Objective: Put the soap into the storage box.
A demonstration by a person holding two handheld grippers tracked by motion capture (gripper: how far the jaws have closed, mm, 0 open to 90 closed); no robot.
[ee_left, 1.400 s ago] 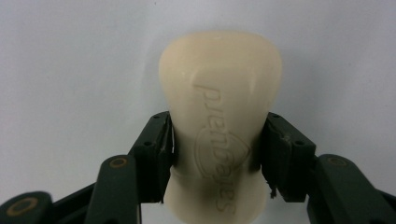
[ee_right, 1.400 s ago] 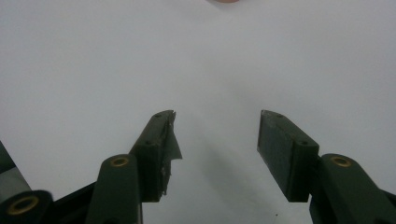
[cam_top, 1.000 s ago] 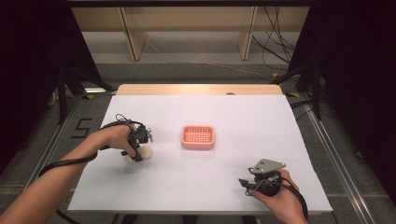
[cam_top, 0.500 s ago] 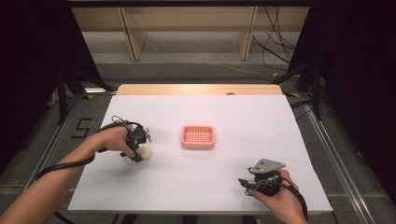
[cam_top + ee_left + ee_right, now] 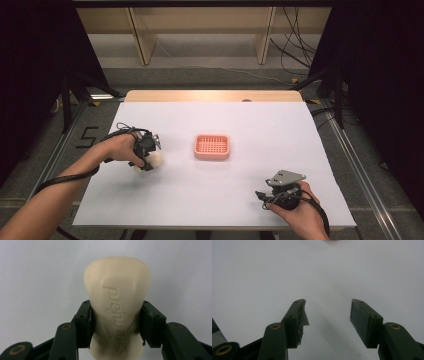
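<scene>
The left gripper (image 5: 116, 322) is clamped on a cream bar of soap (image 5: 117, 302), 1 pad on each long side, with the embossed face turned toward its camera. From the high view the soap (image 5: 154, 160) sits near the left edge of the white tabletop (image 5: 220, 200), about midway between front and back, just beside the hand (image 5: 120, 150) that carries the gripper (image 5: 146, 162). Whether the bar is touching the surface or raised just off it, I cannot tell. The pink slotted soap dish (image 5: 212, 147) stands near the middle of the tabletop, well apart from the bar, to its right.

The right gripper (image 5: 328, 322) has its jaws apart with nothing between them, and it rests near the front-right corner (image 5: 280, 192), out of the way.

The step in hand looks like carrying the bar to the dish. The pads sit on the lower half, so most of the bar juts past them; soap is slick, so the squeeze should be firm and the lift straight up before any sideways travel. Bring it over the dish with its long axis matching the dish's long side, lower until it rests on the slots, then release. The loose tape on 1 right jaw does not matter here
</scene>
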